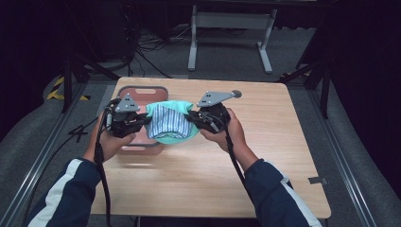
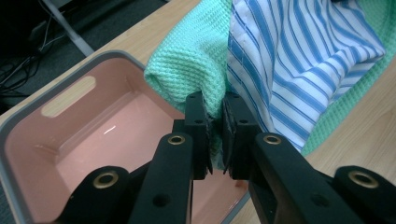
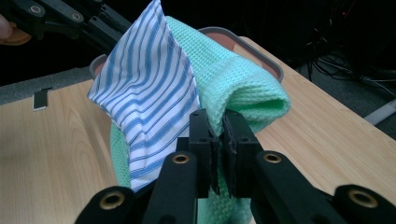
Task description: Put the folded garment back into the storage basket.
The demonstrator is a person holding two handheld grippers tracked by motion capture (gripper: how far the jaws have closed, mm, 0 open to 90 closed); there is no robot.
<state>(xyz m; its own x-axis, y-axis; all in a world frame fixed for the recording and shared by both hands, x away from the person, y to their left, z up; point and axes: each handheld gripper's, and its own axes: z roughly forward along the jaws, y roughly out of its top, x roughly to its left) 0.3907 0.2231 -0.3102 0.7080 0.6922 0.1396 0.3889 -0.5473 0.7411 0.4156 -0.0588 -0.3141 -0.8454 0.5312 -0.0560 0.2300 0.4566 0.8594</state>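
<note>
Above the desk, near its left-middle, you're holding a bundle of cloth up between both claws. Left claw is clamping the left edge of the green waffle-knit cloth; in the left gripper view the jaws are pinched nearly together on a fold of that green cloth, with the blue-and-white striped cloth lying right against it on the far side. Right claw is doing the same at the other end: in the right gripper view its jaws are closed tight on the green cloth, and the striped cloth is draping to the left of the jaws.

From the high view the striped cloth is sitting on the front of the green one, and the pair is hanging in a sagging pouch between your two hands. Your left hand and right hand are both raised at about the same height.

Pink bin with a grey rim is sitting on the desk at the left, partly behind and under the bundle. Left gripper view is looking straight down into the bin; it's showing bare pink floor and a slot handle in the far wall. Bundle's lower edge is hanging over the bin's right side; can't tell whether it's touching the rim.
</note>
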